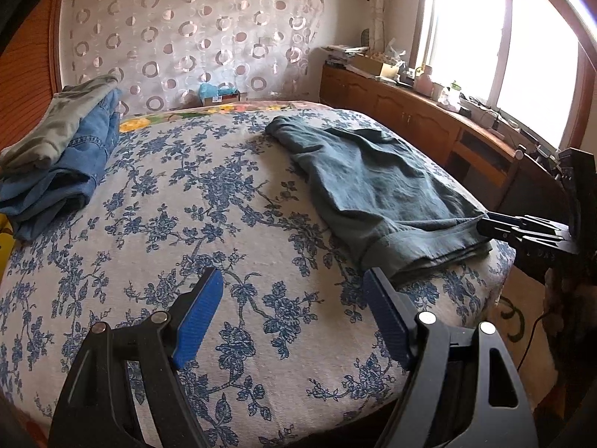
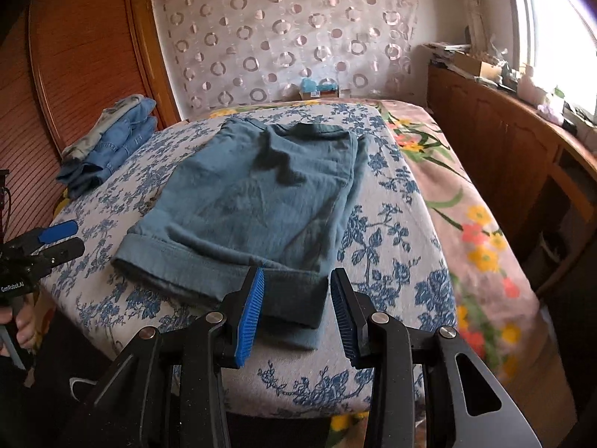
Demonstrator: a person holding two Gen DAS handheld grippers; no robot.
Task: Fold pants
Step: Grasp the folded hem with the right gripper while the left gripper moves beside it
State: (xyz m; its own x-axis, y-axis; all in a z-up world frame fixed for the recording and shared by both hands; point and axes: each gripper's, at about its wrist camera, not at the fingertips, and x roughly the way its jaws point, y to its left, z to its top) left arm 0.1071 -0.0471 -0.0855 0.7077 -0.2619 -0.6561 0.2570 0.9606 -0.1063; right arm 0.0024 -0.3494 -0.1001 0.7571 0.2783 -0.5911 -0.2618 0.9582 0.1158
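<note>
Right gripper (image 2: 296, 311): jaws are held partly apart, unclenched, with the near cuffed corner of the pants (image 2: 257, 201) seen between the blue pads (image 2: 250, 317); no pad is seen pressing on the cloth. In the left wrist view the same gripper (image 1: 485, 226) is seen from the side at the hem's right end; whether cloth is touched there cannot be told.

Left gripper (image 1: 293, 313): jaws are spread wide and released, nothing between them, held over bare floral cover. In the right wrist view it (image 2: 63, 239) is seen at the left edge, gripped by a hand (image 2: 20, 326), just beside the bed's near-left corner and apart from the pants.

Pants: teal-blue, already folded over, laid flat on the blue-flowered bedcover (image 2: 391, 231), cuffed hem towards the grippers, far end towards the wall. Some wrinkles are noted across the top layer.

Stack of folded garments (image 1: 63, 149): blue denim with a grey-green item on top, placed at the far-left corner of the bed, well apart from the pants.

Pink flowered blanket (image 2: 477, 224): exposed along the bed's right side.

Surroundings: circle-patterned curtain (image 1: 186, 37) behind the bed; wooden cabinet (image 1: 410, 112) with clutter under a bright window (image 1: 503, 48).
</note>
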